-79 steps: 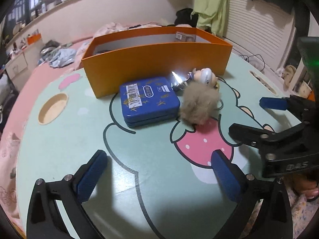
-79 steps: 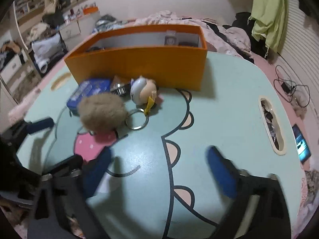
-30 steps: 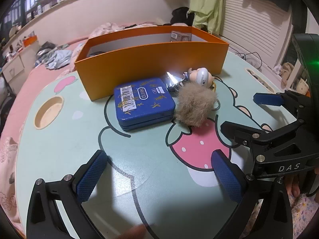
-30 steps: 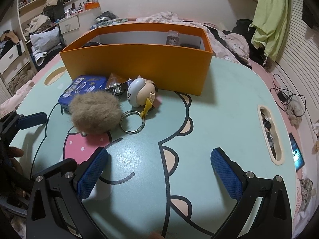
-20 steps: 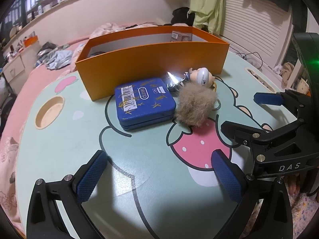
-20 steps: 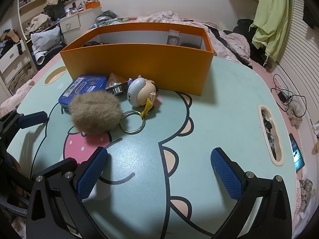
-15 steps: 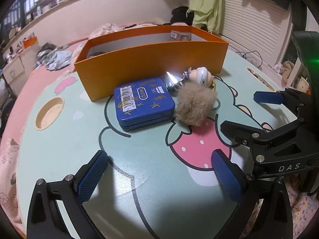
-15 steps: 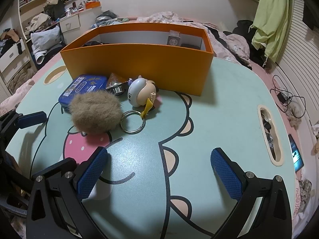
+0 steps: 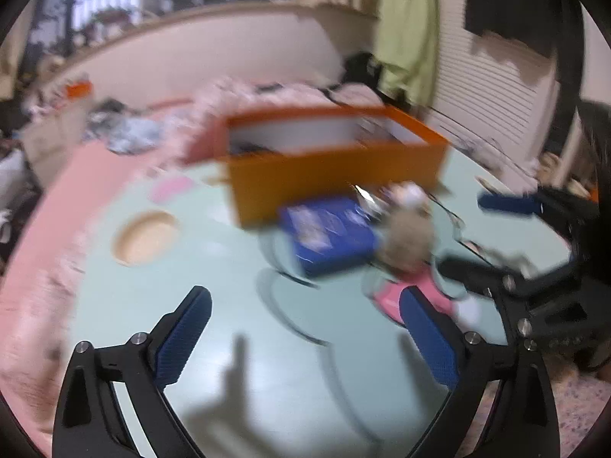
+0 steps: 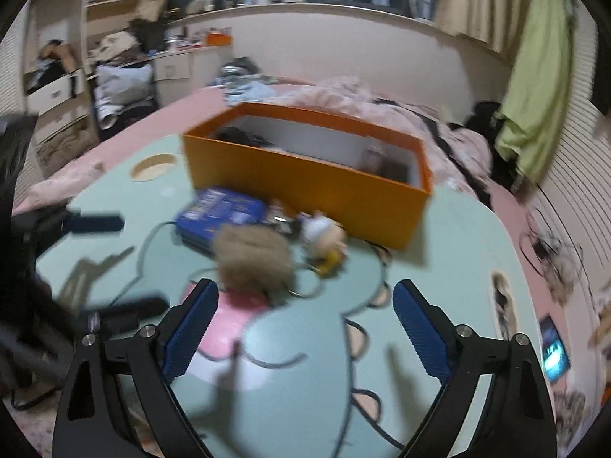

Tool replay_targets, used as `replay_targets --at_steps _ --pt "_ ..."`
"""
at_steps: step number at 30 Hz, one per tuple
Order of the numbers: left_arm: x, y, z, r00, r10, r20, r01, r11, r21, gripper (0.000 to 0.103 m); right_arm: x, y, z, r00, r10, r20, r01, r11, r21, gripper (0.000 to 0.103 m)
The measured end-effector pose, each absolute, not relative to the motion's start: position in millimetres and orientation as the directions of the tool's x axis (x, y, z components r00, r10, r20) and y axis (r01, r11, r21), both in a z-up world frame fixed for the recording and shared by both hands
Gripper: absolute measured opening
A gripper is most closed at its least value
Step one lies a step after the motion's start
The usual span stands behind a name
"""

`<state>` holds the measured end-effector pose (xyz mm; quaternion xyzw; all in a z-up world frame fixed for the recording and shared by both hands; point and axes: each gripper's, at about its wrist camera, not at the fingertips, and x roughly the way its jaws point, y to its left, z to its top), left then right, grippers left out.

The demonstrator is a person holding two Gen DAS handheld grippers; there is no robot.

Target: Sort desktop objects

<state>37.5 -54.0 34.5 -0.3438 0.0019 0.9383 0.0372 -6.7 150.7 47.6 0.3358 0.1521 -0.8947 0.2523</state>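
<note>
Behind mint table [image 10: 450, 267], pink bed [image 10: 343, 91].

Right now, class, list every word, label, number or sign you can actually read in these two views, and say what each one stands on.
None can be read.
Blue tin: pale print on the lid, too blurred to read.
Right gripper: pale marking on its black body, too smeared to read.
Orange box: no lettering shows on its wall.
Small lit screen beside the table: too small to read.

At your right-wrist frame's centre, a flat blue tin [image 10: 221, 210], tan fur pompom [image 10: 252, 259] and small round-headed figurine [image 10: 322, 234] lie clustered before the open orange box [image 10: 305, 183].
</note>
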Motion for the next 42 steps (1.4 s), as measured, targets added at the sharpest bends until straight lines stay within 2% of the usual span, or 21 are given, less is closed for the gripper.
replay_targets --at_steps 5,7,11,14,18,24,25,27,31,38,42 --pt "42.5 -95.7 51.1 -0.796 0.032 -0.604 0.013 -0.998 -0.069 0.099 -13.8 118.3 44.7 -0.573 -0.392 -0.72 0.639 -0.764 -0.093 0.084" --pt "43.2 -106.3 52.2 -0.802 0.021 -0.596 0.044 -0.995 -0.095 0.098 -16.4 110.2 41.8 -0.551 -0.4 -0.732 0.655 -0.751 -0.083 0.077" --pt "35.1 -106.7 48.9 -0.789 0.042 -0.612 0.048 -0.99 -0.13 0.084 -30.5 102.0 26.5 -0.481 -0.397 -0.782 0.661 -0.75 -0.025 0.037" --pt "29.1 -96.5 44.8 -0.778 0.077 -0.624 0.018 -0.989 -0.144 0.084 -29.5 117.2 29.2 -0.463 -0.45 -0.764 0.662 -0.749 0.04 0.034" --pt "14.1 -73.0 39.8 -0.759 0.12 -0.64 -0.029 -0.988 -0.15 0.084 -19.5 144.9 41.5 -0.488 -0.528 -0.695 0.643 -0.756 0.122 0.034" --pt "-26.4 -30.0 27.1 -0.691 0.132 -0.711 -0.087 -0.991 -0.099 0.084 -13.1 173.5 48.5 -0.544 -0.545 -0.638 0.581 -0.793 0.181 0.034" --pt "-33.7 -23.9 24.7 -0.679 0.116 -0.725 -0.087 -0.993 -0.078 0.083 -13.1 176.4 48.9 -0.549 -0.544 -0.634 0.574 -0.797 0.187 0.034" --pt "-43.4 -15.4 20.6 -0.663 0.094 -0.742 -0.095 -0.995 -0.041 0.071 -14.9 180.7 49.4 -0.55 -0.549 -0.629 0.563 -0.8 0.206 0.034" --pt "-51.0 -10.6 9.1 -0.63 0.077 -0.773 -0.102 -0.995 -0.016 0.068 -21.6 179.4 48.0 -0.544 -0.553 -0.631 0.551 -0.803 0.228 0.034" --pt "-26.3 -23.2 7.8 -0.656 0.14 -0.741 -0.125 -0.989 -0.077 0.067 -22.1 182.3 45.8 -0.539 -0.554 -0.635 0.545 -0.804 0.239 0.034" --pt "-4.6 -36.5 24.0 -0.696 0.196 -0.691 -0.128 -0.98 -0.149 0.067 -23.6 188.6 46.0 -0.544 -0.557 -0.628 0.531 -0.808 0.256 0.034"
